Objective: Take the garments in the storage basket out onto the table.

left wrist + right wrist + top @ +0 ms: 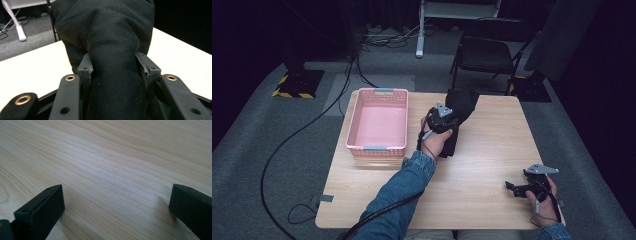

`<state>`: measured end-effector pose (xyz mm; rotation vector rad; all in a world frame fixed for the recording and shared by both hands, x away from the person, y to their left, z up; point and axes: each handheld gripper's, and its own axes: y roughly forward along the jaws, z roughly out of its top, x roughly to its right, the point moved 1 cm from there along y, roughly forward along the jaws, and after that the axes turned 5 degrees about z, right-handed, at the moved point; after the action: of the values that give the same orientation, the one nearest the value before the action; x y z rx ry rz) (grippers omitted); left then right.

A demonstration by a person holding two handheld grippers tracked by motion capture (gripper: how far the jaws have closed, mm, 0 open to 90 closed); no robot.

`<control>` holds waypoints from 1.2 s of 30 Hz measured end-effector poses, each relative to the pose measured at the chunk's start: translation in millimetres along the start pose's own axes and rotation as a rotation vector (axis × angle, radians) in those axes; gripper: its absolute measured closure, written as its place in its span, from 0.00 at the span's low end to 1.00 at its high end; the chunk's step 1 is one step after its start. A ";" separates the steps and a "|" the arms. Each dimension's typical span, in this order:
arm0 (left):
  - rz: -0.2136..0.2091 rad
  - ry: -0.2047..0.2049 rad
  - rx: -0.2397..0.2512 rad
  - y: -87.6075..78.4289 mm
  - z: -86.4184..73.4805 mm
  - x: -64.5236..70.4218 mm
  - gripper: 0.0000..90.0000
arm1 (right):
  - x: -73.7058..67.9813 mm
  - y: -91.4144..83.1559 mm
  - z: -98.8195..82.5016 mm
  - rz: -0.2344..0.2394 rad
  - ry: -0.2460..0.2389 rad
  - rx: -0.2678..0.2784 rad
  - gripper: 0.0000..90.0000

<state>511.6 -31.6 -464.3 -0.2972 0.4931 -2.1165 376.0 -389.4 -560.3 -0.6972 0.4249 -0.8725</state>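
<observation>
Just right of the pink basket (pixel 377 122), our left gripper (pixel 447 121) pinches a black cloth (pixel 459 115) whose long axis runs from near the basket's front corner toward the table's (pixel 492 165) far edge. Well right of the basket, near the table's front corner, our right gripper (pixel 517 187) rests with jaws spread over bare wood.

Bright lit table (pixel 492 150) w/ dark surroundings; sharp focus, soft claw shadows.
</observation>
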 end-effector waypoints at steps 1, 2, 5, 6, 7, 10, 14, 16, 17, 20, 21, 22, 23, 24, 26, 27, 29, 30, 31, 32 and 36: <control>0.001 -0.001 -0.001 0.7 -0.9 0.0 0.61 | 0.1 0.0 0.0 0.000 -0.001 0.000 0.00; 0.001 -0.002 -0.002 1.2 -1.7 0.1 0.61 | 0.0 0.0 0.0 0.000 -0.001 0.000 0.00; 0.000 -0.004 -0.006 2.9 -3.8 0.4 0.61 | 0.0 0.0 0.0 0.000 0.000 0.000 0.00; -0.001 -0.004 -0.008 3.6 -4.6 0.6 0.61 | 0.1 0.0 0.0 0.000 -0.001 0.000 0.00; -0.003 -0.007 -0.011 4.5 -5.4 1.0 0.61 | 0.0 0.0 0.0 0.000 0.000 0.000 0.00; -0.004 -0.009 -0.020 7.0 -8.0 2.1 0.60 | 0.0 0.0 0.0 0.000 0.000 0.000 0.00; -0.003 -0.005 -0.022 8.7 -9.4 2.8 0.61 | 0.0 0.0 0.0 0.000 0.000 0.000 0.00; -0.002 -0.002 0.001 7.9 -7.8 3.8 0.63 | 0.1 0.0 0.0 0.000 -0.001 0.000 0.00; -0.001 0.012 0.003 7.5 -5.0 4.9 0.59 | 0.0 0.0 0.0 0.000 -0.001 0.000 0.00; 0.002 -0.017 -0.004 6.5 0.1 6.9 0.31 | 0.0 0.0 0.0 0.000 0.000 0.000 0.00; -0.001 -0.020 -0.005 6.4 0.4 7.3 0.28 | 0.0 0.0 0.0 0.000 -0.001 0.000 0.00; -0.001 -0.021 -0.007 6.4 0.0 7.4 0.26 | 0.0 0.0 0.0 0.000 -0.001 0.000 0.00; 0.000 -0.020 -0.009 6.6 -0.5 7.0 0.25 | 0.0 0.0 0.0 0.000 -0.001 0.000 0.00; 0.002 -0.033 -0.012 7.0 -1.9 6.1 0.23 | 0.0 0.0 0.0 0.000 -0.001 0.001 0.00; -0.001 -0.052 -0.017 7.4 -4.0 3.9 0.20 | 0.0 0.0 0.0 0.000 -0.001 0.000 0.00; -0.004 -0.061 -0.018 7.5 -5.1 2.6 0.20 | 0.0 0.0 0.0 0.000 -0.001 0.001 0.00; 0.001 -0.067 -0.018 7.1 -6.6 0.0 0.20 | 0.0 0.0 0.0 0.000 -0.001 0.000 0.00; 0.001 -0.068 -0.015 6.5 -7.1 -1.1 0.19 | 0.0 0.0 0.0 0.000 0.000 0.000 0.00; 0.002 -0.069 -0.013 5.7 -7.3 -2.0 0.19 | 0.0 0.0 0.0 0.000 0.000 0.000 0.00; 0.002 -0.069 -0.010 5.0 -7.5 -3.0 0.19 | 0.0 0.0 0.0 0.000 -0.001 0.001 0.00; 0.002 -0.070 0.004 0.9 -8.2 -5.8 0.19 | 0.0 0.0 0.0 0.000 -0.001 0.000 0.00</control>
<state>512.2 -25.4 -472.1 -0.3671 0.4485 -2.0976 376.0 -389.4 -560.4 -0.6971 0.4241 -0.8722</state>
